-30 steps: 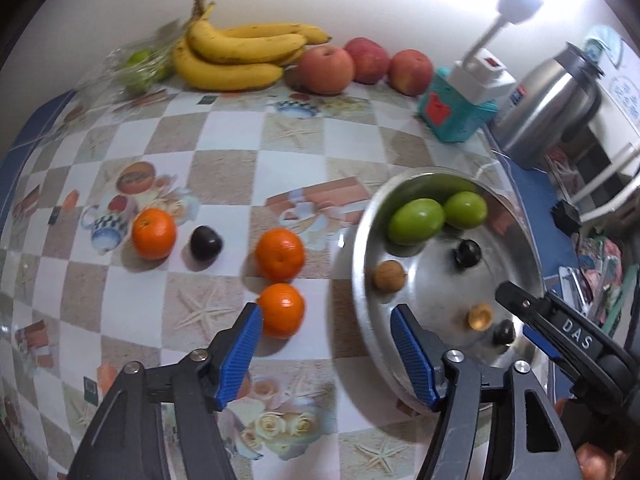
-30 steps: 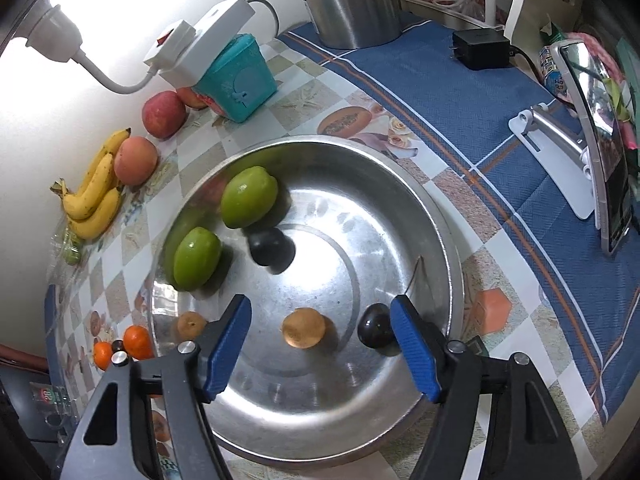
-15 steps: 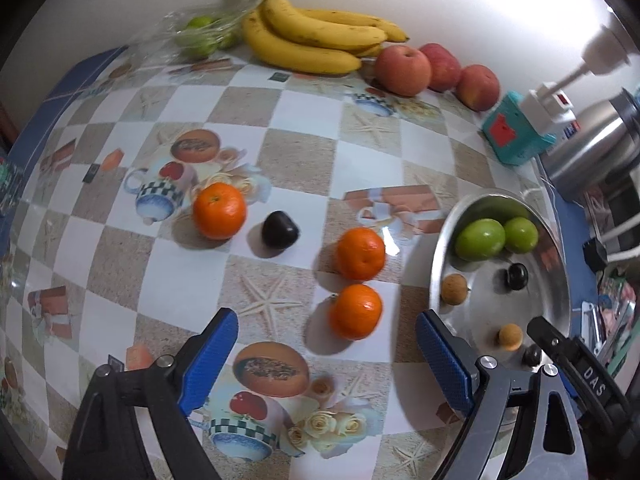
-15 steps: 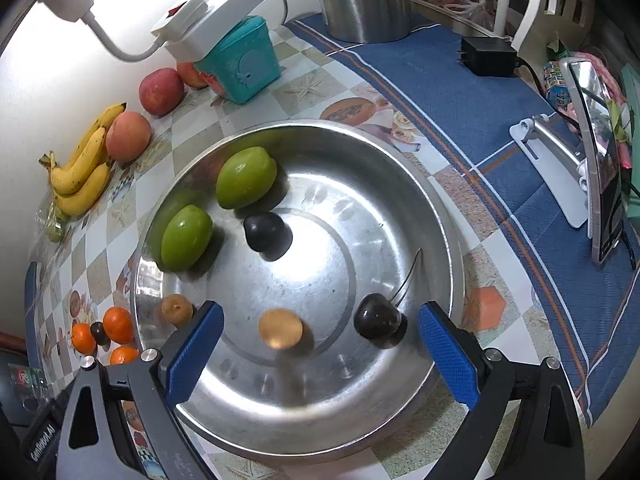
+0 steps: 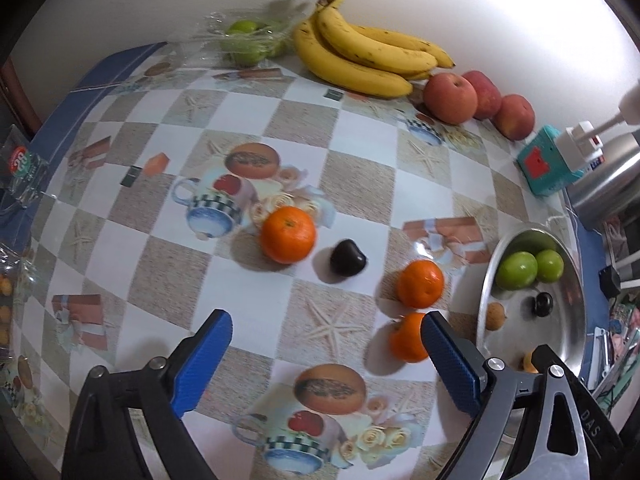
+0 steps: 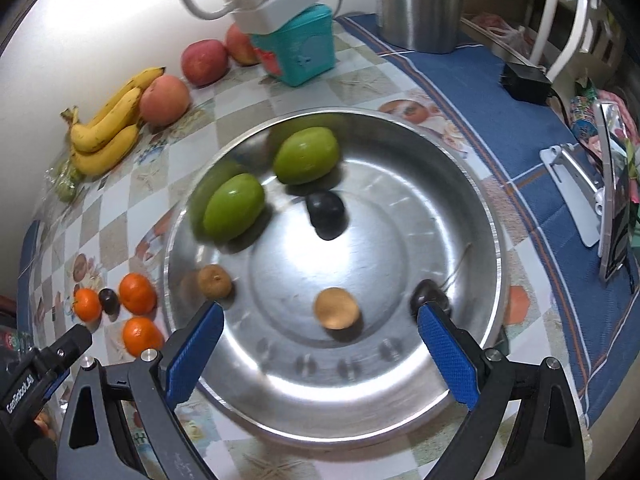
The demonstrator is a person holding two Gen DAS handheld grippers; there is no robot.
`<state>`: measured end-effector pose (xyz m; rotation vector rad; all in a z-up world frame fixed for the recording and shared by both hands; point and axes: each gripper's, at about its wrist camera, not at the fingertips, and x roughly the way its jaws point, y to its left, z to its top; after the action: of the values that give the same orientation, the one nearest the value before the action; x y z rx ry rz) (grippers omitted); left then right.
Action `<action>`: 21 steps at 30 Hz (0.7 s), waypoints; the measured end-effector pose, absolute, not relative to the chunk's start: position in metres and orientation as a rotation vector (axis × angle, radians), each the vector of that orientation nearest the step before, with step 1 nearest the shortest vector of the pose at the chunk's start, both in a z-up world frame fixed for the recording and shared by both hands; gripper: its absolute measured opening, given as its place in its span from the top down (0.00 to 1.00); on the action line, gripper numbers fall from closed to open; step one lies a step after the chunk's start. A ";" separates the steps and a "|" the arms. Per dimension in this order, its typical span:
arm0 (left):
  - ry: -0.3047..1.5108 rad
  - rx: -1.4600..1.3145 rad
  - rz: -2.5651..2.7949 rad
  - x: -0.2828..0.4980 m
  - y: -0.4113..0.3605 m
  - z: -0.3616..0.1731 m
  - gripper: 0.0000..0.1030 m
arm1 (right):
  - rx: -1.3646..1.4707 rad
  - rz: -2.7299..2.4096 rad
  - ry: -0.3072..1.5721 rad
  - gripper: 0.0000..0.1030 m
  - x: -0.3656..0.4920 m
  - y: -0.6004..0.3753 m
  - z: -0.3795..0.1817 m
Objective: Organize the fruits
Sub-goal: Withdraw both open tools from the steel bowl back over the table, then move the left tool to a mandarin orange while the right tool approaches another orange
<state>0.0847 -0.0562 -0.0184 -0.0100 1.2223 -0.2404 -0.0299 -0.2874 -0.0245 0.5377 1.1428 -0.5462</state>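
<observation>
My left gripper [image 5: 324, 320] hangs over the checked tablecloth, its jaws opening with nothing between them. Ahead of it lie three oranges [image 5: 288, 234] [image 5: 420, 283] [image 5: 406, 338], the nearest beside the right fingertip, and a dark plum [image 5: 347, 262]. My right gripper [image 6: 320, 312] stands open above the steel bowl [image 6: 400, 240]. The bowl holds two green fruits [image 6: 234, 206] [image 6: 306, 155], a dark plum [image 6: 326, 214], two small brown fruits [image 6: 215, 280] [image 6: 336, 308] and a dark stemmed fruit [image 6: 428, 294] lying by the right fingertip.
Bananas [image 5: 360, 56], three apples [image 5: 450, 98] and a bag of green fruits [image 5: 244, 40] line the back wall. A teal box [image 6: 298, 52] with a white power strip, a steel kettle [image 6: 420, 4], a black adapter [image 6: 526, 82] and a stand [image 6: 572, 188] sit beyond the bowl.
My left gripper has moved left, away from the bowl and over the oranges, and its jaws have widened. The right jaws have spread wide over the bowl.
</observation>
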 end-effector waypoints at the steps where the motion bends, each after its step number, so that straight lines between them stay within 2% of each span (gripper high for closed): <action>1: 1.219 -0.009 -0.232 0.087 -0.053 -0.018 0.06 | 0.535 -0.538 1.143 0.05 -0.029 -0.284 -0.024; 21: 1.152 -0.019 -0.156 0.124 -0.009 -0.011 0.05 | 0.476 -0.375 1.139 0.05 0.018 -0.216 -0.015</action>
<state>0.1242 -0.0092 -0.0109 -0.0185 1.1520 -0.1563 0.0183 -0.2157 -0.0150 0.4761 1.1388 -0.3751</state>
